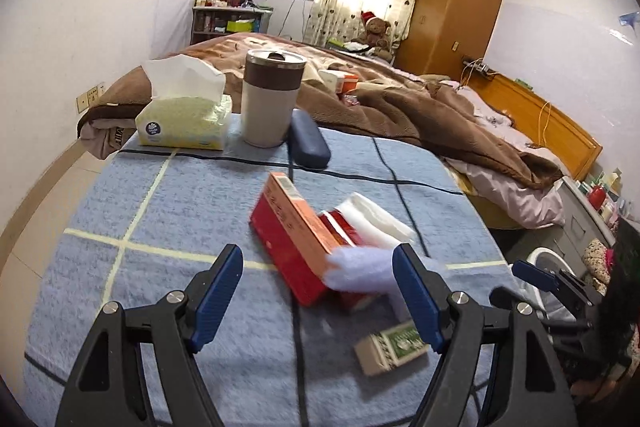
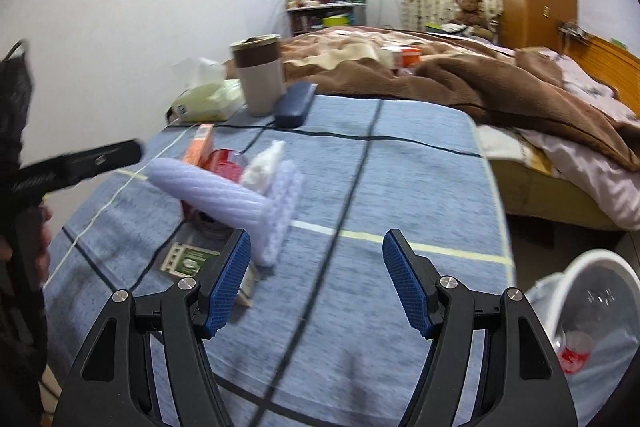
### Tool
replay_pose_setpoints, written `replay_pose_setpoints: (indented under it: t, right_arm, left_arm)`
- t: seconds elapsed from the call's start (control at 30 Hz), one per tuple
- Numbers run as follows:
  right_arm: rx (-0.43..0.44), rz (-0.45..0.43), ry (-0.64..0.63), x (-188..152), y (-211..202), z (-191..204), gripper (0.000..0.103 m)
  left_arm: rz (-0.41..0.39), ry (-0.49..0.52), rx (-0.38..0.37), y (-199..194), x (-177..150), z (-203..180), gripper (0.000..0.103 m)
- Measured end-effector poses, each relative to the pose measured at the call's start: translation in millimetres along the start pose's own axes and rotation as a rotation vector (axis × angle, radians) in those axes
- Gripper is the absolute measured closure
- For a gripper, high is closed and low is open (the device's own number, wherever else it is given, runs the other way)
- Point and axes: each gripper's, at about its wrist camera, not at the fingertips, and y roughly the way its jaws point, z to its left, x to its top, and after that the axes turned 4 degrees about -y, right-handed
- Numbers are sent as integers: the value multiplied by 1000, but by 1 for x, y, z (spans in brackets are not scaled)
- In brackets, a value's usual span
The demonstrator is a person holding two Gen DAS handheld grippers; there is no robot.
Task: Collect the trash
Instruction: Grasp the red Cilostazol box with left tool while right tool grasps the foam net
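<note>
Both grippers are wide open and empty. The left gripper [image 1: 318, 287] hovers just before the red box [image 1: 294, 243] and lilac foam wrap [image 1: 360, 269] on the table [image 1: 160, 219]; the right gripper [image 2: 316, 283] has the white bin [image 2: 592, 311] to its lower right. Closing here may pinch only foam, dragging the leaning box over.

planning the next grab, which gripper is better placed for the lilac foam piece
Left, probably. The left gripper is open with the lilac foam piece just ahead between its fingers. The right gripper, also open, has it off beside its left finger.

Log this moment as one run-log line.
left gripper: open | right gripper: open | trash pile on blue cloth | bin beside table
</note>
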Motion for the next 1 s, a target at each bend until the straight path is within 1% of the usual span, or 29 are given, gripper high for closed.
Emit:
replay_pose_setpoints:
  t: [0.1,0.2,0.3,0.33,0.4,0.47,0.53,0.57,0.6,0.63,0.67,0.7,0.73,0.87,0.93,1.0]
  right_arm:
    - [18,8,-38,4,8,10,33]
    - [54,12,-88,8,16,23,33]
    - [66,6,-139,10,22,34,33]
    - [70,7,-153,11,25,36,33]
    - [81,11,-173,13,29,39,33]
    - [96,1,-194,14,31,41,33]
    - [92,5,-210,16,33,42,34]
    - [103,9,-213,17,35,42,40]
    - [114,11,-215,17,36,42,43]
    - [120,15,-216,16,36,42,51]
    - [123,19,-218,15,36,42,56]
    - [130,22,-220,15,37,42,59]
    - [140,25,-219,15,37,42,64]
    - [159,28,-194,12,34,36,73]
    - [153,29,-181,11,33,32,75]
    - [141,36,-168,10,33,27,76]
  left_arm:
    - [15,3,-1,11,12,6,24]
    - [29,4,16,23,23,10,24]
    - [49,12,-8,34,31,14,24]
    - [65,12,-10,40,33,16,24]
    - [69,1,3,47,37,19,24]
    - [85,-7,-21,54,40,22,24]
    - [105,-17,-39,62,43,24,24]
    - [110,-22,-37,66,44,25,24]
    - [114,-25,-35,69,45,25,24]
    - [119,-25,-41,72,46,25,24]
    - [128,-28,-49,75,47,25,24]
    - [139,-32,-60,79,47,24,24]
    - [149,-35,-68,82,47,24,24]
    - [170,-45,-57,92,42,25,24]
    - [176,-54,-61,95,41,27,24]
    - [182,-56,-49,96,40,30,24]
